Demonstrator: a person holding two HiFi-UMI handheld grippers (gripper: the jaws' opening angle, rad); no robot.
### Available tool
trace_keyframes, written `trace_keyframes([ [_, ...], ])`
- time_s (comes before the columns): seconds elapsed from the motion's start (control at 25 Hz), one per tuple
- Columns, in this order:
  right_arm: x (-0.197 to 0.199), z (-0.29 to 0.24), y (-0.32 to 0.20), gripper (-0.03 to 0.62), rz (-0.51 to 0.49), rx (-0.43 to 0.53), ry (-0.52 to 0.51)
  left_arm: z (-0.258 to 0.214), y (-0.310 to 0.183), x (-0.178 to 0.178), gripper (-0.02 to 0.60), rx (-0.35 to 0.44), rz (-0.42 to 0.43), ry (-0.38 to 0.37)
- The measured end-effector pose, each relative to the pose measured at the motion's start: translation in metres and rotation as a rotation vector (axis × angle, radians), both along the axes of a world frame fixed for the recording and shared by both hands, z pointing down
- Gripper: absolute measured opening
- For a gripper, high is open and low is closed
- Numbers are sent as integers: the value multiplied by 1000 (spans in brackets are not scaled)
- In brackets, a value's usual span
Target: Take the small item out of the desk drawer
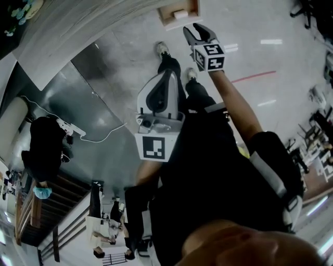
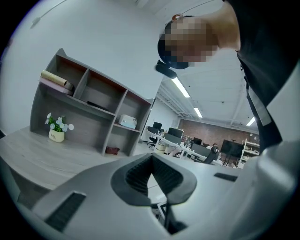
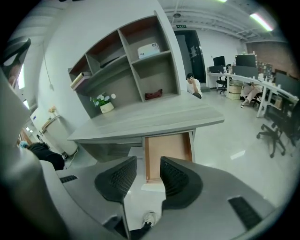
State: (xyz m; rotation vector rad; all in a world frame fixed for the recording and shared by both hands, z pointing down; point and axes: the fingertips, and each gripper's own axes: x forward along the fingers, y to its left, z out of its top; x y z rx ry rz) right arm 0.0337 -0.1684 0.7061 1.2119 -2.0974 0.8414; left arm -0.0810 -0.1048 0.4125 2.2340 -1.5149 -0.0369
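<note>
The drawer (image 1: pixel 165 16) stands pulled out from the desk (image 3: pixel 140 123), at the far edge of the head view. A small white item (image 1: pixel 181 14) lies flat on its floor, near the middle. In the right gripper view the item can't be made out; the pads may cover that end of the drawer.

The right gripper (image 1: pixel 193 30) hangs above the floor just near of the drawer, its jaws apart and empty, lined up on the opening. The left gripper (image 1: pixel 167 75) is held back near the body, jaws together on nothing.

The item looks like a little boxy block: probably light and stiff, perhaps smooth. Best pinched across its narrow sides from above, pads low and clear of the drawer walls, with a modest squeeze
</note>
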Motion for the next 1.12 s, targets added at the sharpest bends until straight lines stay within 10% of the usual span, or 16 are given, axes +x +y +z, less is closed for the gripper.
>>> trace_keyframes([
  [1.12,20,188,-26,272,15,-257,254,52,-24,-11,-2,-70,16,38],
])
